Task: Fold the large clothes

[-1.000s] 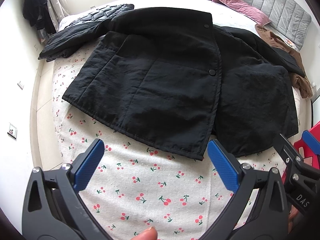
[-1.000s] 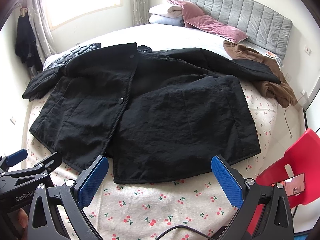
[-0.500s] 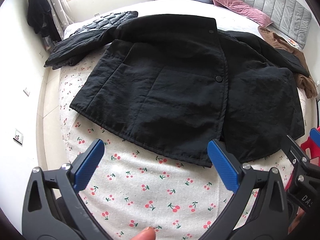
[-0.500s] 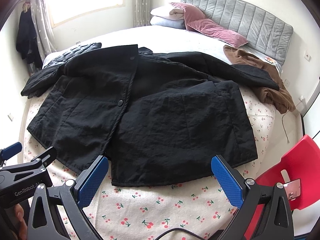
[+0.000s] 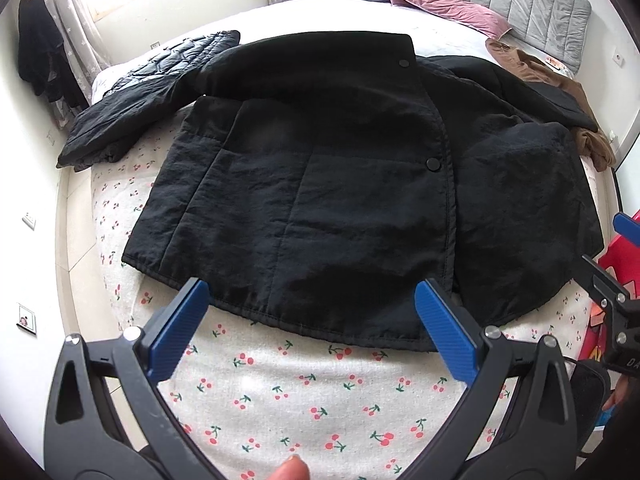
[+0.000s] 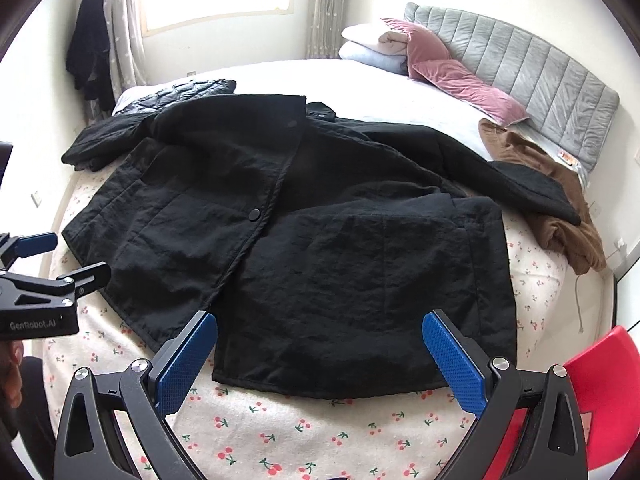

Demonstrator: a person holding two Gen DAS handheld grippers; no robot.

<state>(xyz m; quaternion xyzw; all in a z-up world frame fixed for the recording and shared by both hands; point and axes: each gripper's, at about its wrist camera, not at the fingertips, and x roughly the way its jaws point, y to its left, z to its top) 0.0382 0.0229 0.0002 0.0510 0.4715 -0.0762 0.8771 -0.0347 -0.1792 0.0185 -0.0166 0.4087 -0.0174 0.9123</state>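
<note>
Most of both frames is taken up by the bed (image 5: 304, 404), whose cherry-print sheet (image 6: 304, 424) fills the lower middle of each view and whose grey headboard (image 6: 532, 64) runs along the upper right. Spread flat over the sheet, front side up, lies the black jacket (image 5: 328, 216), covering the centre of each frame. Its hem sits just above the blue fingertips, its collar points toward the top, and its front edges overlap down the middle. One sleeve (image 5: 120, 128) stretches to the upper left and the other sleeve (image 6: 500, 176) reaches to the right, its cuff lying across a brown garment (image 6: 560, 200) at the right edge of the bed.

A quilted dark jacket (image 6: 180, 90) lies at the upper left behind the collar. Pink pillows (image 6: 452, 76) and white pillows (image 6: 372, 46) lean against the headboard at the top. A red chair (image 6: 600, 400) stands in the lower right corner of the right wrist view.

Across the bottom of its own view, the left hand-held gripper (image 5: 312, 332) hangs released, jaws wide apart over the sheet, just short of the hem and touching nothing. The right hand-held gripper (image 6: 320, 360) is likewise released, its tips over the hem's edge, holding nothing.

Two round buttons show on the jacket front: a lower button (image 5: 433, 164) near the centre and an upper button (image 5: 404, 63) by the collar.
</note>
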